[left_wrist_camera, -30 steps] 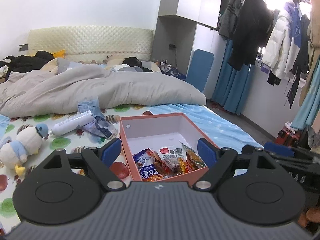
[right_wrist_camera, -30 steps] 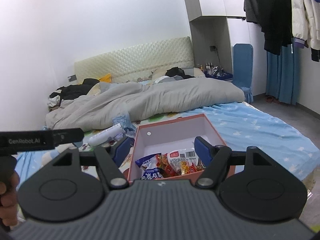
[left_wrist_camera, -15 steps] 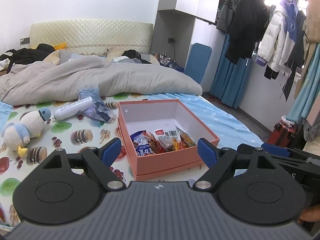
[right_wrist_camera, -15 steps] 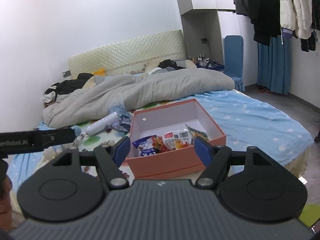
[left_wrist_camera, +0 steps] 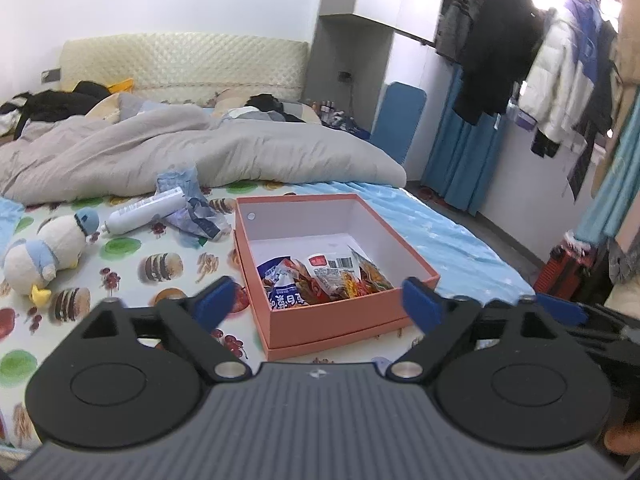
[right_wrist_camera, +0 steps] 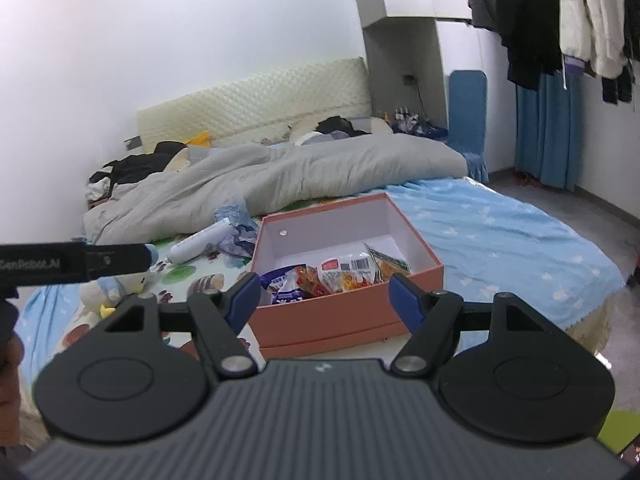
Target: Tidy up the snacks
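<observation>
A salmon-pink open box (left_wrist_camera: 332,324) sits on the bed near its foot edge, with several snack packets (left_wrist_camera: 320,280) lying along its near wall. My left gripper (left_wrist_camera: 318,304) hovers short of the box, its blue-padded jaws opening wide and holding nothing. In the right wrist view the same box (right_wrist_camera: 328,320) and snack packets (right_wrist_camera: 332,272) lie just beyond my right gripper (right_wrist_camera: 324,298). Its jaws are opening too, with nothing gripped. The box only shows through the gap between each gripper's fingers.
A penguin plush (left_wrist_camera: 48,248), a white tube (left_wrist_camera: 144,212) and a crumpled blue wrapper (left_wrist_camera: 192,216) lie left of the box. A grey duvet (left_wrist_camera: 200,152) covers the far bed. Hanging coats (left_wrist_camera: 500,52) and a blue chair (left_wrist_camera: 400,116) stand to the right.
Both grippers have drawn back from the box, so its whole front wall now shows. The fingers of both stand wider apart than before.
</observation>
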A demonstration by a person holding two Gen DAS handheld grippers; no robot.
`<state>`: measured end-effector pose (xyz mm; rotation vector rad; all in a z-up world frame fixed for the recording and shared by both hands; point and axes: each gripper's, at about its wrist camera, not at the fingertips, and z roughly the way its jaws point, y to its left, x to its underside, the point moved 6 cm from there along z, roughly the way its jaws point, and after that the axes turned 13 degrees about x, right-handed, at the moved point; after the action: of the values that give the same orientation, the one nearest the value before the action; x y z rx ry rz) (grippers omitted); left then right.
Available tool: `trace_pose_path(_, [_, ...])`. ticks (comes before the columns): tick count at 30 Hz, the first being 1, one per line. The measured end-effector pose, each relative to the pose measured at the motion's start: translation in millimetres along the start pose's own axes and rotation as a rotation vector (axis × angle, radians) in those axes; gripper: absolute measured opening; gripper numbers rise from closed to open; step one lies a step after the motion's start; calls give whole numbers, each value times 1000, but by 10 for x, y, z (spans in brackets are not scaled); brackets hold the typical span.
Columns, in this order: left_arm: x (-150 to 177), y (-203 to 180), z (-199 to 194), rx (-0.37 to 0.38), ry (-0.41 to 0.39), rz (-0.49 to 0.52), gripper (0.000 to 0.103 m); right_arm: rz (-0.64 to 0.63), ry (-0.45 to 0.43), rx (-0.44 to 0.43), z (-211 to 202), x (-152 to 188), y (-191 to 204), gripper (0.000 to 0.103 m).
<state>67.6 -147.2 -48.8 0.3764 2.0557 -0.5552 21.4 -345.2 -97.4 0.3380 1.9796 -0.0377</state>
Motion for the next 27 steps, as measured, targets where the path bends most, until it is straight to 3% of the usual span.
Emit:
trace_pose_path(1, [-11, 24, -14, -13, -18, -11, 102, 4, -1, -2, -2, -4, -9, 103])
trace_pose_path(3, [-15, 54, -30, -35, -31, -12, 103, 11, -4, 17, -2, -13, -31, 103])
trace_pose_path(14, [28, 64, 39, -62, 67, 27, 103, 16, 0, 39, -3, -8, -39, 103])
trace_pose_path(27, [-51, 5, -25, -105, 56, 63, 103, 23, -1, 52, -27, -34, -27, 103])
